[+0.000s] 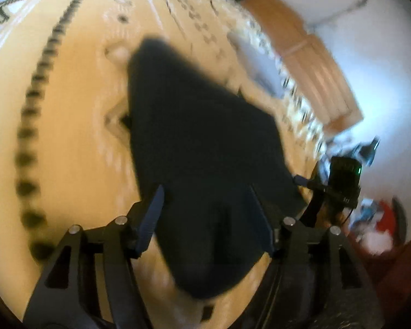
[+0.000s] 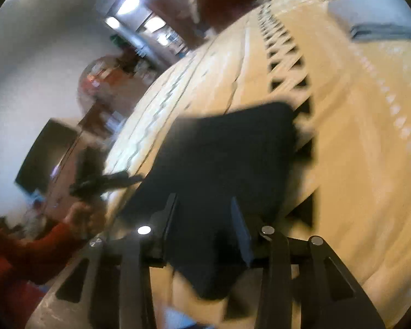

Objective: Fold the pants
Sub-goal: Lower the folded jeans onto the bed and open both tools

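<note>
Left wrist view: left gripper (image 1: pixel 205 213) fingers stand apart around dark pants (image 1: pixel 200 137) over the cream bedspread (image 1: pixel 76 137); right gripper (image 2: pixel 204 219) likewise spread.

— What do I have on the pants (image 1: pixel 202 126)?
— Dark navy, blurred. 1 end bunches close under my cameras; the rest drapes away across the cream patterned bed, its far edge squared off.

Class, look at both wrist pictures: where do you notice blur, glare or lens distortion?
Left wrist view: motion blur smears the dark pants and the bedspread; the white wall glares at right. Right wrist view: everything is smeared, ceiling lights flare, and the fisheye bows the bedspread's stripes.
</note>
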`<action>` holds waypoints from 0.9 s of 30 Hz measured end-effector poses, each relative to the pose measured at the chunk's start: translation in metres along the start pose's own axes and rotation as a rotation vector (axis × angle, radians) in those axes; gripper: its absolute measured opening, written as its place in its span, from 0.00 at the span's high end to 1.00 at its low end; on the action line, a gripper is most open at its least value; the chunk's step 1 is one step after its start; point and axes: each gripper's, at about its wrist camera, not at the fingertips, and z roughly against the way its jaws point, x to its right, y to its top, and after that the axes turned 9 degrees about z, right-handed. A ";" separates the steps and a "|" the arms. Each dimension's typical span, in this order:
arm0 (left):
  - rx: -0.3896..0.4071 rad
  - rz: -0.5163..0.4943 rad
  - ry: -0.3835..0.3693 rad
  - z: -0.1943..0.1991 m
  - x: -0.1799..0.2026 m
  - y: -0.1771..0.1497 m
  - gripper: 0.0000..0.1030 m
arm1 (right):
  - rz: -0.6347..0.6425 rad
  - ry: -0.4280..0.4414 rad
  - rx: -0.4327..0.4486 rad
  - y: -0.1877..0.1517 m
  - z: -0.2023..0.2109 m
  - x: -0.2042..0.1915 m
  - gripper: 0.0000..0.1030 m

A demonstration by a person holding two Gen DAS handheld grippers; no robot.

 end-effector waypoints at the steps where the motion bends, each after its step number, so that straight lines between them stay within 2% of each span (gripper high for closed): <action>1: -0.001 0.000 0.016 -0.002 -0.002 -0.004 0.39 | -0.013 -0.014 -0.043 -0.011 -0.012 0.002 0.57; 2: -0.001 0.004 0.035 -0.001 -0.005 -0.009 0.39 | -0.033 -0.029 -0.067 -0.021 -0.020 0.006 0.61; 4: 0.004 0.017 0.058 0.008 -0.004 -0.010 0.39 | -0.064 -0.031 -0.049 -0.021 -0.015 0.008 0.63; 6: 0.053 0.020 0.093 0.022 0.000 -0.005 0.37 | -0.082 -0.092 -0.028 -0.007 0.004 0.005 0.57; 7: 0.097 0.022 0.133 0.027 0.002 0.002 0.33 | -0.076 -0.132 0.003 0.001 0.014 0.005 0.52; 9: 0.171 0.013 0.233 0.029 0.011 0.012 0.29 | -0.053 -0.258 0.042 0.019 0.027 -0.003 0.50; 10: 0.199 0.017 0.251 0.026 0.018 0.018 0.29 | 0.002 -0.375 0.060 0.031 0.034 -0.014 0.47; 12: 0.241 0.005 0.292 0.021 0.036 0.022 0.29 | 0.026 -0.500 0.088 0.045 0.039 -0.035 0.47; 13: 0.251 -0.029 0.316 0.018 0.049 0.022 0.28 | 0.025 -0.520 0.094 0.049 0.039 -0.044 0.47; 15: 0.297 -0.102 0.411 0.013 0.080 0.017 0.21 | 0.090 -0.593 0.112 0.053 0.036 -0.081 0.45; 17: 0.345 -0.132 0.433 0.021 0.094 0.011 0.16 | 0.171 -0.667 0.136 0.046 0.033 -0.118 0.28; 19: 0.386 -0.152 0.482 0.023 0.111 0.004 0.10 | 0.200 -0.695 0.164 0.051 0.031 -0.145 0.18; 20: 0.398 -0.160 0.512 0.024 0.122 0.000 0.06 | 0.210 -0.700 0.181 0.047 0.033 -0.160 0.17; 24: 0.480 -0.210 0.548 0.050 0.143 -0.019 0.02 | 0.272 -0.737 0.236 0.041 0.043 -0.219 0.14; 27: 0.567 -0.264 0.554 0.070 0.172 -0.034 0.00 | 0.327 -0.772 0.309 0.038 0.069 -0.265 0.05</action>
